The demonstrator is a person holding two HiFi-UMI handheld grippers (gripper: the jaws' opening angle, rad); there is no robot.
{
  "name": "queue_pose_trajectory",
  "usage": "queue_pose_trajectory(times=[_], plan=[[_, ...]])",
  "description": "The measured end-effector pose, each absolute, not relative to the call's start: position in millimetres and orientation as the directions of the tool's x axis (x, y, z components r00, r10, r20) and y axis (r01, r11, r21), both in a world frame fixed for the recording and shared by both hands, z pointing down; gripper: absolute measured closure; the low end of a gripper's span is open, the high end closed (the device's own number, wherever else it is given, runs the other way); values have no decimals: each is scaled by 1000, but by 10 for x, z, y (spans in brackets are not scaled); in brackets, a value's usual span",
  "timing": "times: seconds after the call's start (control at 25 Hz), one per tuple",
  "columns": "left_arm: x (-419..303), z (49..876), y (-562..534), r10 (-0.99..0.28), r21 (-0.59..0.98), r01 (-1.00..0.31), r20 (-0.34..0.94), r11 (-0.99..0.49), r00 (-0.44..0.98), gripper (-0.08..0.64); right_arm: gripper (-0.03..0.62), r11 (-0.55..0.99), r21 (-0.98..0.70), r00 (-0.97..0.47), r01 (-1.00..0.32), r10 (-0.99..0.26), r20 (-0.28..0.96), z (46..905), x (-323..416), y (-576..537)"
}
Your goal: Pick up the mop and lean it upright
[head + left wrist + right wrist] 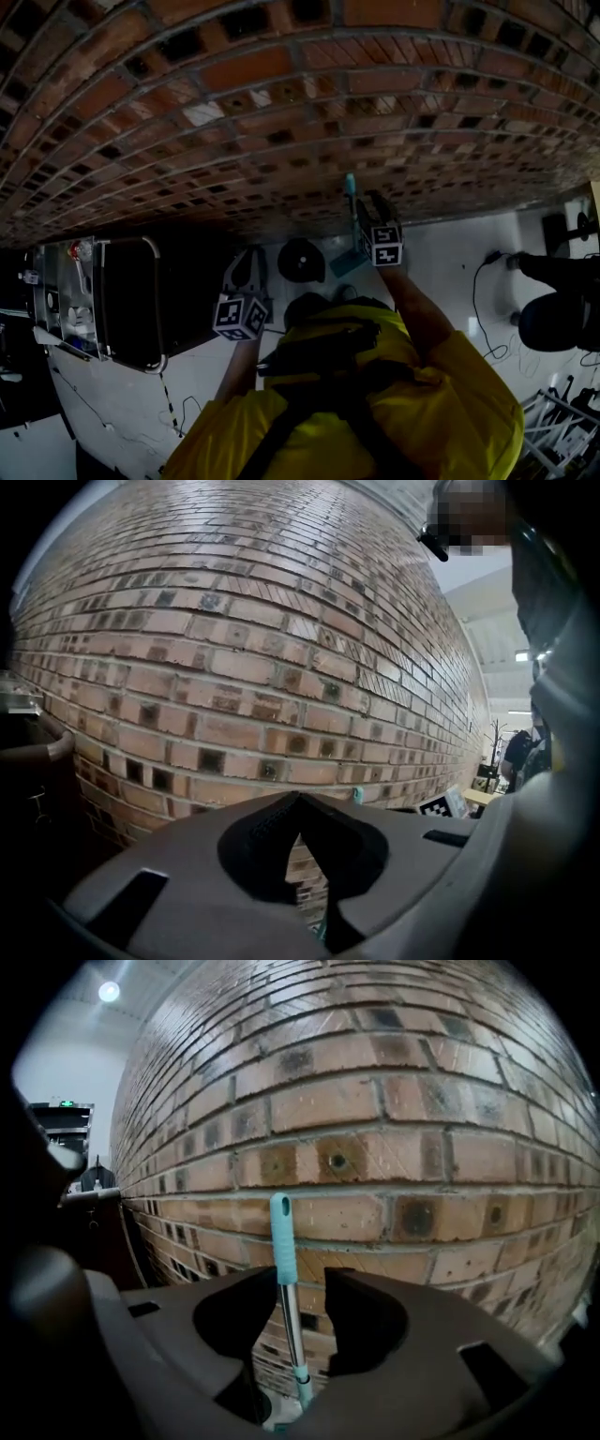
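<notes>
The mop stands upright against the brick wall (375, 1101), its teal grip (283, 1241) on top of a metal shaft. In the right gripper view the handle rises between the jaws of my right gripper (300, 1283), close by the left jaw with a gap to the right one; the jaws are open. From the head view the teal grip (350, 184) shows just above the right gripper (370, 214), and the mop's teal foot (349, 262) lies on the floor below. My left gripper (246, 274) hangs lower left, shut (298, 803) and empty.
The brick wall (281, 112) fills the background. A black round object (301, 260) sits on the white floor beside the mop's foot. A dark cabinet (131, 300) stands at left. Cables (487, 319) and a dark seat (553, 319) are at right.
</notes>
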State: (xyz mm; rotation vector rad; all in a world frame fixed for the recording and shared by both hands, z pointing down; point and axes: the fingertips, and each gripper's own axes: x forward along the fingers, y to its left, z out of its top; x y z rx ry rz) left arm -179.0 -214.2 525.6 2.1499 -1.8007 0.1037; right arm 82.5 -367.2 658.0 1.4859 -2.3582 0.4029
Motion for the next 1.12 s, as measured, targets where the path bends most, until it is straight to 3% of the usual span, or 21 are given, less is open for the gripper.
queue_pose_trajectory(times=[0.04, 0.12, 0.24, 0.52, 0.84, 1.12], plan=[[-1821, 5284, -2145, -943, 205, -969, 272, -139, 193, 557, 440, 419, -79, -414, -905, -821, 393, 6465, 872, -3570], [-1860, 5309, -2169, -942, 206, -969, 277, -135, 190, 557, 560, 415, -102, -424, -904, -842, 333, 6149, 1018, -3354], [-1848, 5268, -2186, -943, 209, -967, 267, -144, 198, 557, 584, 383, -102, -396, -918, -881, 259, 5624, 1359, -3005], [-1824, 5004, -2155, -947, 224, -959, 228, -176, 227, 557, 585, 332, -64, -338, -941, -929, 151, 4721, 1828, -2344], [-1868, 4729, -2039, -952, 241, -945, 158, -219, 261, 557, 586, 404, -101, -411, -909, -910, 62, 4255, 1487, -2041], [-2032, 4571, -1724, -948, 205, -950, 164, -237, 272, 557, 586, 426, -148, -439, -893, -896, 66, 4233, 1160, -1760]])
